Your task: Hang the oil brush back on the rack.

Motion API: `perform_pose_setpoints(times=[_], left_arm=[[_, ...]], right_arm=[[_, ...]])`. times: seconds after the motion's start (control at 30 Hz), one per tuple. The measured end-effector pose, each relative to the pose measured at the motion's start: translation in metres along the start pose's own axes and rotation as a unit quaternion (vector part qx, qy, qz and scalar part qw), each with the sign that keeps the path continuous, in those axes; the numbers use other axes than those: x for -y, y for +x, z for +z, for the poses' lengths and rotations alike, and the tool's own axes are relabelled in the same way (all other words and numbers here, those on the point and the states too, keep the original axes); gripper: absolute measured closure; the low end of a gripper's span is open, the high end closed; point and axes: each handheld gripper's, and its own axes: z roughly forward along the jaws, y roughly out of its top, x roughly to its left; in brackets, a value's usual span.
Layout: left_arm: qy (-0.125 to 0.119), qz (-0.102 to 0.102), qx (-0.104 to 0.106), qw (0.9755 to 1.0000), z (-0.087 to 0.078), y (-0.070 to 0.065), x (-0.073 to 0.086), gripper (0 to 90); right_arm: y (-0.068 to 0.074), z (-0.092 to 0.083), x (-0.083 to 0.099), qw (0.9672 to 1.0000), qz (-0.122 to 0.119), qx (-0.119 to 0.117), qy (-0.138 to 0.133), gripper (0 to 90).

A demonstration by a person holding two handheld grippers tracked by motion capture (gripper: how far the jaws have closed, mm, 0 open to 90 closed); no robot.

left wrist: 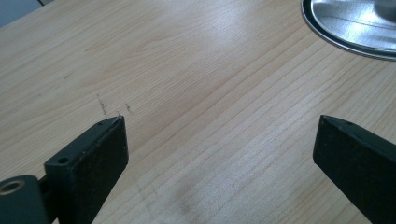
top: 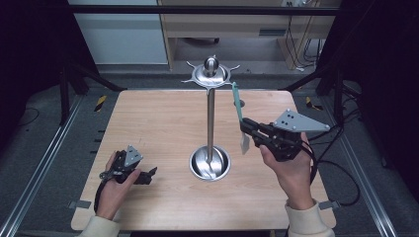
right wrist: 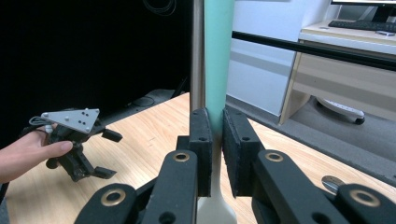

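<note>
A steel utensil stand (top: 211, 118) rises from a round dish base (top: 199, 163) at the table's middle, with hooks around its top disc (top: 211, 73). My right gripper (top: 244, 126) is just right of the pole and is shut on a spatula with a teal handle (top: 237, 101) and a white blade (top: 244, 144), held upright with the blade down. The right gripper view has the handle (right wrist: 218, 56) pinched between the pads (right wrist: 201, 140), beside the pole (right wrist: 197, 51). My left gripper (top: 148, 176) rests low at the front left, open, with bare wood between its jaws (left wrist: 219, 135).
The wooden table (top: 163, 123) has rounded corners and a dark frame around it. A desk and cables stand beyond the far edge. The stand's dish base (left wrist: 355, 28) lies ahead and to the right of the left gripper.
</note>
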Motion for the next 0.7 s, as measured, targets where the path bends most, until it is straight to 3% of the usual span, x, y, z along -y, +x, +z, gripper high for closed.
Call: perform_pose_setpoints(times=[0.7], left_arm=[[-0.004, -0.006, -0.001, 1.0000, 0.001, -0.001, 0.000, 3.0]], right_arm=[[0.003, 0.011, 0.001, 0.9999, -0.009, -0.010, 0.005, 87.2]])
